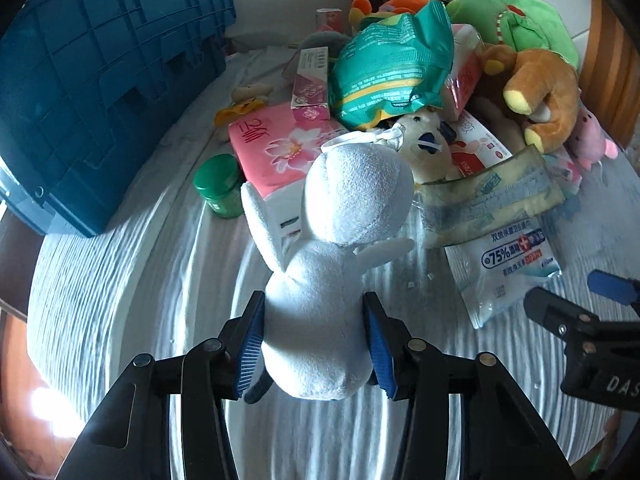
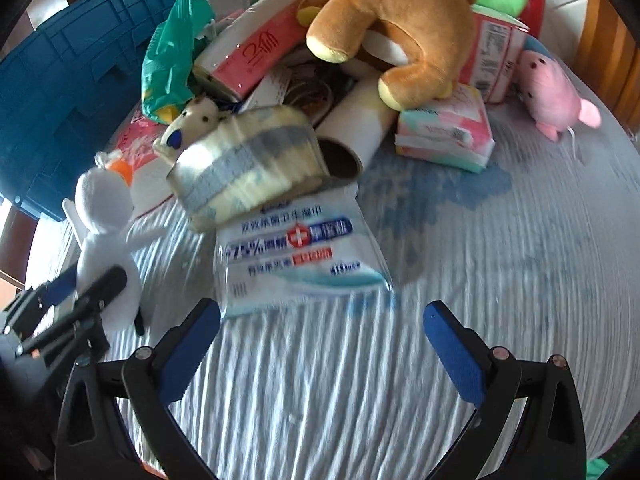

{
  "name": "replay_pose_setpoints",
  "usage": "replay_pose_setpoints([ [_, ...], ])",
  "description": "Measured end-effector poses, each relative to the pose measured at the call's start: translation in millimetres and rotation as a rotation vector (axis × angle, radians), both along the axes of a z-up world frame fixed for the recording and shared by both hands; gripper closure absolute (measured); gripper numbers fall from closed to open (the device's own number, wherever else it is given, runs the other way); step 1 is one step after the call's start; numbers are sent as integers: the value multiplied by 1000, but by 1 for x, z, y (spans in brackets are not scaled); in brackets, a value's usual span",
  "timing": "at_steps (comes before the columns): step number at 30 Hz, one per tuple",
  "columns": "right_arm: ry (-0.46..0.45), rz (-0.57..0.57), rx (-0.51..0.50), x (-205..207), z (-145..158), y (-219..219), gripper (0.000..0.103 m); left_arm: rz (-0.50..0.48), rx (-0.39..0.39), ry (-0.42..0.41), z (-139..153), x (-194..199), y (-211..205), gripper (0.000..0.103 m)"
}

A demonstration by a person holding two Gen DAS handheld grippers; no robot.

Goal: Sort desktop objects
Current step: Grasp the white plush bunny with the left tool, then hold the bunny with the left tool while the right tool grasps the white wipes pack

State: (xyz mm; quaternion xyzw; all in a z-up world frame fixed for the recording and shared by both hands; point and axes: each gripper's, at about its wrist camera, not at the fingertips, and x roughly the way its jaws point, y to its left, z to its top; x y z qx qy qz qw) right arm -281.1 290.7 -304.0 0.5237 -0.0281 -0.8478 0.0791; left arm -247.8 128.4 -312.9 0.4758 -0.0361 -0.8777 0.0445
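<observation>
White plush is being squeezed at its lower body by the left hand-held gripper (image 1: 316,350), whose blue pads are pressing in from both sides so the soft toy (image 1: 340,216) is standing upright between them, head toward the pile. The pinch is sitting low, probably so the toy can be carried without flopping. The right hand-held gripper (image 2: 322,344) is hanging spread wide and holding nothing, facing the wipes packet (image 2: 296,256) lying flat on the striped cloth of the bench (image 2: 500,280). Behind, tissue packs, a brown plush (image 2: 404,28) and a pink plush (image 2: 548,92) are lying heaped together, unsorted. A blue crate (image 1: 100,92) is waiting at the left, likely a destination for sorting.
</observation>
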Motion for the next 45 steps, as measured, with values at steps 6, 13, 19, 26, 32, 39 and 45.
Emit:
replay_pose_setpoints([
  [6,-38,71,-45,-20,-17,-11,0,-8,22,6,0,-2,-5,55],
  [13,-105,216,-109,17,-18,-35,0,81,29,-6,4,25,-14,55],
  [19,-90,273,-89,41,-5,-35,0,116,66,-52,9,57,-12,56],
  [26,-10,332,49,31,-3,-22,20,168,77,-23,12,57,10,56],
  [32,61,587,77,11,-11,-24,20,366,52,-2,10,58,30,56],
  [39,76,827,44,-20,-30,-24,17,628,7,12,10,60,63,56],
  [45,73,934,52,-23,-43,-40,8,706,15,1,3,58,53,56],
])
